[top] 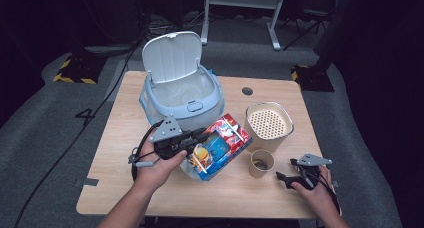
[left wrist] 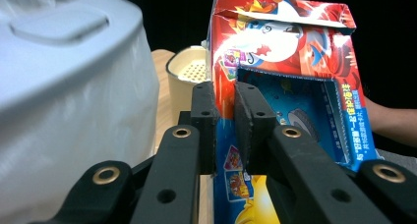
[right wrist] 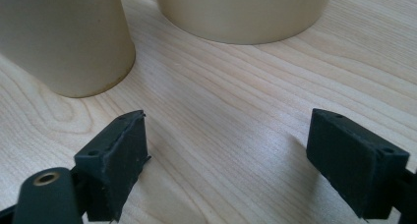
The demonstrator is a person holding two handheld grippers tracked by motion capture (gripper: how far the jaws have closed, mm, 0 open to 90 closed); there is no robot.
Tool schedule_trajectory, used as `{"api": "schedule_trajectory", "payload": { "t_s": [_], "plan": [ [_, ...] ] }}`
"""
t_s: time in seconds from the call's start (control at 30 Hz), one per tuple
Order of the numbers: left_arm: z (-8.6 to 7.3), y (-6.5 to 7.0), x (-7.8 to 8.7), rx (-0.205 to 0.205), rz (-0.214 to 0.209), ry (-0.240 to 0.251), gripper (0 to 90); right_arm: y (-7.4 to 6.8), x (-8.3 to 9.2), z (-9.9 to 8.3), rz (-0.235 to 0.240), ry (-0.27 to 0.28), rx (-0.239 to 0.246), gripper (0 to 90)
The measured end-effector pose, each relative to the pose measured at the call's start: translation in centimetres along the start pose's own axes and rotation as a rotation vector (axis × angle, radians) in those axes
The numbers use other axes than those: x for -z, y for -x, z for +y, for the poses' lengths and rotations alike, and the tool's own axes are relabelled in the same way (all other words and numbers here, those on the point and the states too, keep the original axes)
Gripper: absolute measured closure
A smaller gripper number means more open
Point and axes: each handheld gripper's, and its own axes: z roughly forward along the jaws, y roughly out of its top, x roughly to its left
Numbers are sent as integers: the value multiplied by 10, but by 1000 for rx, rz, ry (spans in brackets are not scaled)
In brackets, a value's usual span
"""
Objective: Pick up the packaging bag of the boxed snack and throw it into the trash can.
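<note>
Left gripper [left wrist: 224,130] pinches carton [left wrist: 295,62] edge, beside bin [left wrist: 64,86].

Table [top: 125,168]: rectangular top of pale wood grain, standing on grey carpet; a small round dark hole [top: 247,91] near the far edge, right of centre.

On it:
- Pale blue bin [top: 181,95], lid hinged open and upright, a clear liner showing at its sides; at the far edge, left of centre.
- Cream container [top: 269,123] with a perforated top, rounded-square in outline; right of the bin, towards the right edge.
- Small tan paper cup [top: 261,163], dark contents inside; just in front of the cream container, apart from it, nearer the near edge.

Near left corner and left edge bare wood.
</note>
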Motion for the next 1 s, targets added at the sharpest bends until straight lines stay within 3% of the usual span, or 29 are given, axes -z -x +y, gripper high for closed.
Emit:
{"api": "schedule_trajectory", "payload": {
  "t_s": [0.07, 0.4, 0.63, 1.0],
  "plan": [
    [3, 0, 1, -2, -2, 2, 887, 0, 0, 0, 0, 0, 0, 156],
    [28, 2, 7, -34, 0, 45, 893, 0, 0, 0, 0, 0, 0, 156],
    [51, -2, 19, -46, 42, 141, 892, 0, 0, 0, 0, 0, 0, 156],
    [70, -17, 29, -27, 105, 243, 892, 0, 0, 0, 0, 0, 1, 156]
  ]
}}
